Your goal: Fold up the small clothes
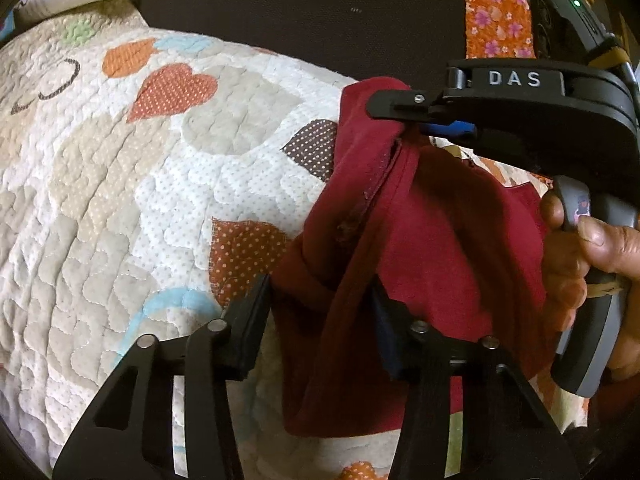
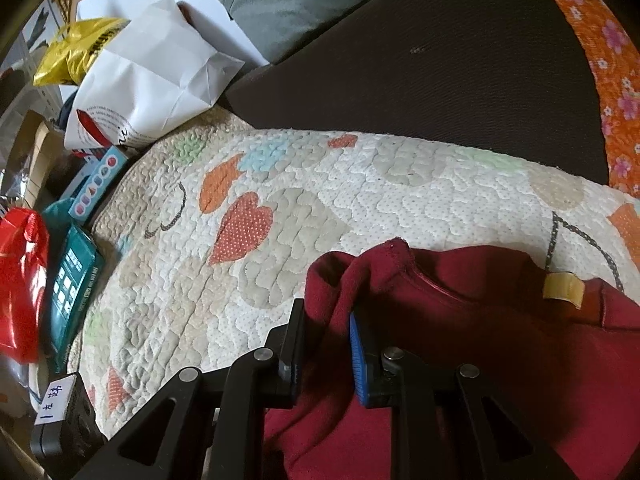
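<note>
A dark red garment (image 1: 440,248) hangs bunched over a quilted heart-patterned blanket (image 1: 120,180). In the left wrist view, my right gripper (image 1: 404,114) comes in from the right, held by a person's hand (image 1: 580,248), and pinches the garment's upper edge. My left gripper (image 1: 320,312) straddles a hanging fold lower down; its jaws stand partly apart and do not visibly press the cloth. In the right wrist view, my right gripper (image 2: 326,340) is shut on a bunched edge of the garment (image 2: 480,340), which shows a yellow tag (image 2: 562,286).
The blanket (image 2: 360,200) spreads left and ahead of the garment. A dark brown cushion (image 2: 440,80) backs it, with orange floral fabric (image 2: 616,80) at the right. Off the left edge lie a white paper bag (image 2: 152,76), a red bag (image 2: 20,280) and a teal box (image 2: 72,280).
</note>
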A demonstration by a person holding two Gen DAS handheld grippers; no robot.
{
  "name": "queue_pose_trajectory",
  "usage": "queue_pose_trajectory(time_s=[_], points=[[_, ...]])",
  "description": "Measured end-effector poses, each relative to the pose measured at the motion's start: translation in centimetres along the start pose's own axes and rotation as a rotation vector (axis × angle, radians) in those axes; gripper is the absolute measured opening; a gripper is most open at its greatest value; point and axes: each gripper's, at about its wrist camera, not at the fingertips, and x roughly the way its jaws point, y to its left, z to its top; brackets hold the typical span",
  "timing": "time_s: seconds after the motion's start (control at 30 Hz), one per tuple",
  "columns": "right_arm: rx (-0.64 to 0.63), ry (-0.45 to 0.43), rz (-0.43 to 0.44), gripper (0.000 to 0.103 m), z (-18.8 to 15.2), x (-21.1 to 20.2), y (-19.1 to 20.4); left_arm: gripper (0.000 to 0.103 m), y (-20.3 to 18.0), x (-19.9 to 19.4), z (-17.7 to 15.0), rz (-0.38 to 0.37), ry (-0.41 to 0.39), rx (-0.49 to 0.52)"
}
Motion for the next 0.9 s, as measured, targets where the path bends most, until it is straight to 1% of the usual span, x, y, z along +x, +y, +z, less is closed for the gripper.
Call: queue_pose_trajectory(time_s=[0.07,0.13,0.23,0.33,0.43,0.5,0.57,0.6,0.63,0.67,0.73,0.77,0.83,0.9], points=[[0.005,-0.011,0.01,0.018,-0.1,-0.9,-0.3,0.036,0.2,-0.6,0.3,-0.029,-0.003,-0.044],[0.014,-0.028,0.021,0.017,-0.1,-2.1,-0.8,0.031,-0.2,-1.9,0.6,-0.062,-0.019,-0.063],[0.025,-0.057,0.03,0.017,-0.2,-4.1,-1.7,0.028,-1.9,-3.8,1.2,-0.078,-0.057,-0.027],[0.046,-0.092,0.046,0.017,0.0,-6.6,-3.0,0.027,-4.8,-5.2,1.5,-0.111,-0.073,0.025],[0.048,-0.129,0.037,0.016,0.1,-9.3,-4.5,0.027,-9.0,-6.1,1.1,-0.153,-0.074,0.114],[0.053,-0.151,0.024,0.015,0.0,-11.1,-5.8,0.027,-11.6,-5.8,0.7,-0.174,-0.068,0.172],[0.066,-0.179,0.0,0.014,-0.2,-13.0,-7.6,0.027,-14.6,-4.8,0.0,-0.208,-0.039,0.234],[0.078,-0.194,-0.013,0.006,-0.4,-13.8,-8.5,0.018,-15.6,-4.1,-0.3,-0.226,-0.019,0.249],[0.096,-0.213,-0.022,0.002,-0.6,-14.8,-9.5,0.011,-16.8,-2.9,-0.8,-0.249,0.019,0.269],[0.124,-0.23,-0.03,0.002,-1.0,-15.7,-11.0,0.011,-17.5,-2.2,-1.2,-0.248,0.035,0.28],[0.171,-0.231,-0.035,0.002,-1.7,-16.5,-13.2,0.011,-18.1,-0.6,-1.7,-0.215,0.042,0.289],[0.182,-0.214,-0.04,0.002,-2.2,-16.7,-14.1,0.011,-18.0,-0.1,-1.9,-0.201,0.045,0.287],[0.208,-0.219,-0.044,0.002,-3.2,-17.0,-15.2,0.011,-17.4,0.7,-2.2,-0.174,0.053,0.277],[0.232,-0.215,-0.013,0.003,-4.1,-17.0,-15.9,0.011,-16.5,0.9,-2.3,-0.158,0.061,0.263]])
